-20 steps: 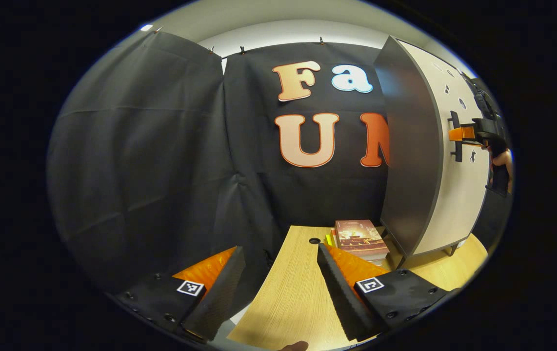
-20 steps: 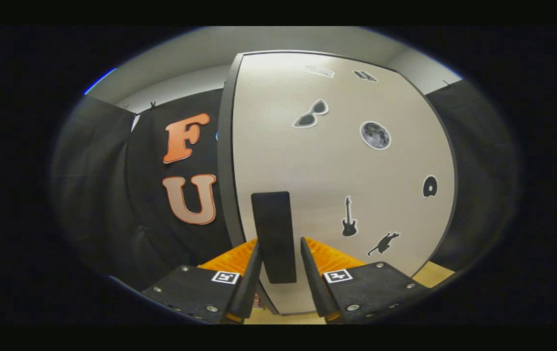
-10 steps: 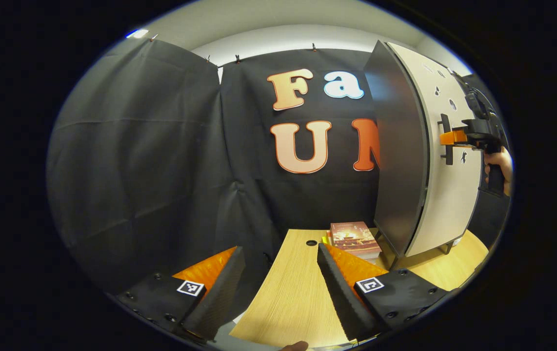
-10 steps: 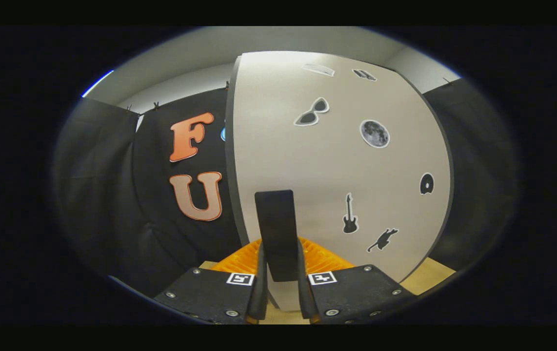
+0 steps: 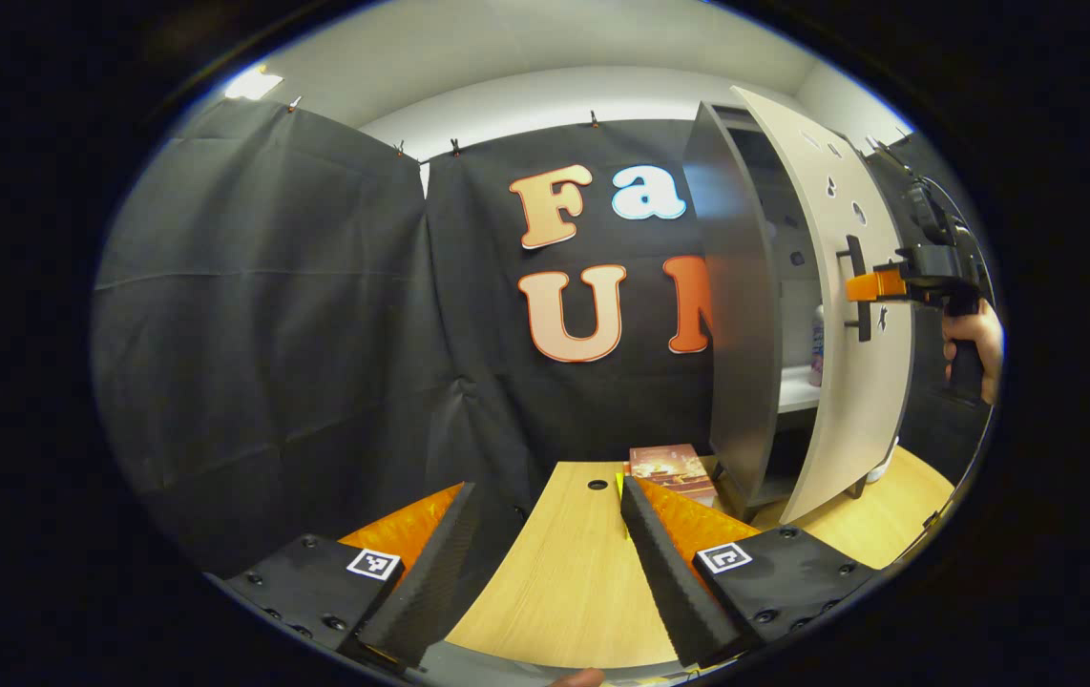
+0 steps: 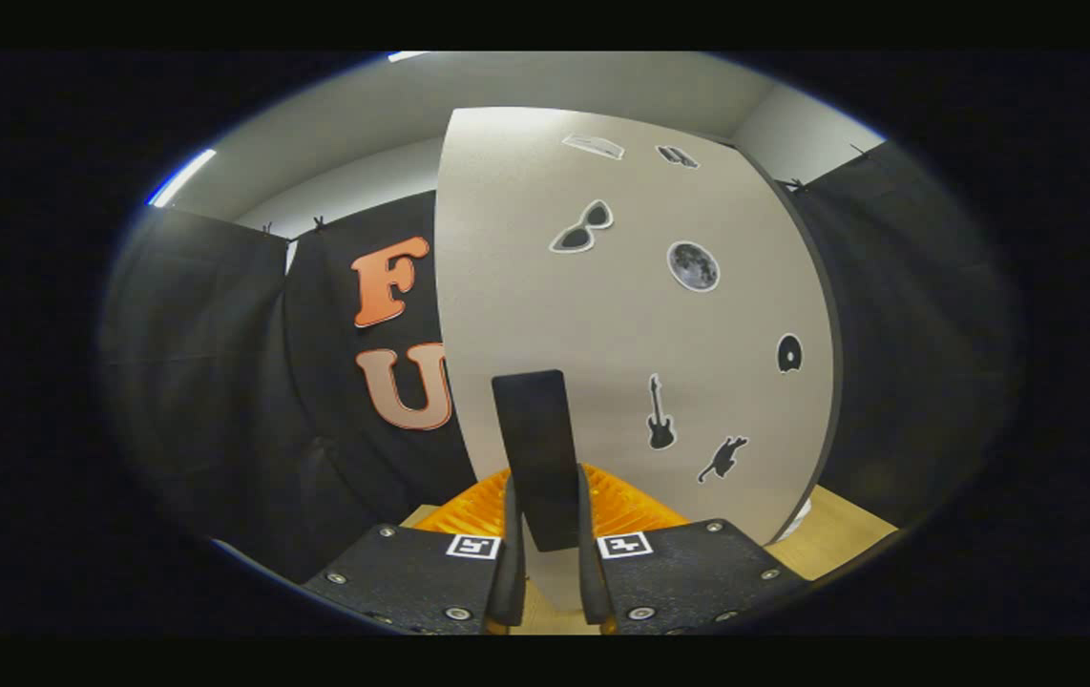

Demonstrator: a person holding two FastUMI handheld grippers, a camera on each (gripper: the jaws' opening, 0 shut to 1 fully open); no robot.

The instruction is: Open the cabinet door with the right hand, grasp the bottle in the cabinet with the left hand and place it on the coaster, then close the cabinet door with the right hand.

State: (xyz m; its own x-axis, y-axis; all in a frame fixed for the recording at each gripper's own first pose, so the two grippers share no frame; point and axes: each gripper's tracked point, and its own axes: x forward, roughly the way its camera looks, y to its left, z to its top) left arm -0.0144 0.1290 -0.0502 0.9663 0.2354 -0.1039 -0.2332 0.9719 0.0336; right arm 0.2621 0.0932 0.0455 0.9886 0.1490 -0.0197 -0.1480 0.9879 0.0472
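We've got the right gripper [image 6: 545,572] clamped on the cabinet door's handle [image 6: 537,458], the dark vertical bar at bottom centre of the right gripper view. Both fingers pinch it from either side, low on the bar, prob. because that gives a firm hold for pulling w/o slipping off. The cabinet door [image 6: 631,324] is the pale panel w/ small stickers across the centre of that view.

In the left gripper view the door [image 5: 865,286] stands at the right of the frame, swung partway out, so a gap into the cabinet [image 5: 731,315] shows betw. its dark side wall and the door's edge. Through that gap, at centre right, we see the bottle [image 5: 817,345] standing upright on a pale shelf. Right gripper [image 5: 874,284] and the hand [image 5: 970,339] holding it sit at the far right edge, on the door's outer face.

Left gripper [image 5: 545,563] is at bottom centre of its view, fingers spread wide, nothing betw. them, held over the wooden table [image 5: 564,572]. We judge it's parked low and away from the door so the swing stays unobstructed. Books [image 5: 669,468] lie on the table just left of the cabinet's foot.

Step in hand, as we read it: door opening, not finished. The gap looks narrow for a reach, so more swing is likely needed before we go for the bottle. Coaster: we can't pick it out.
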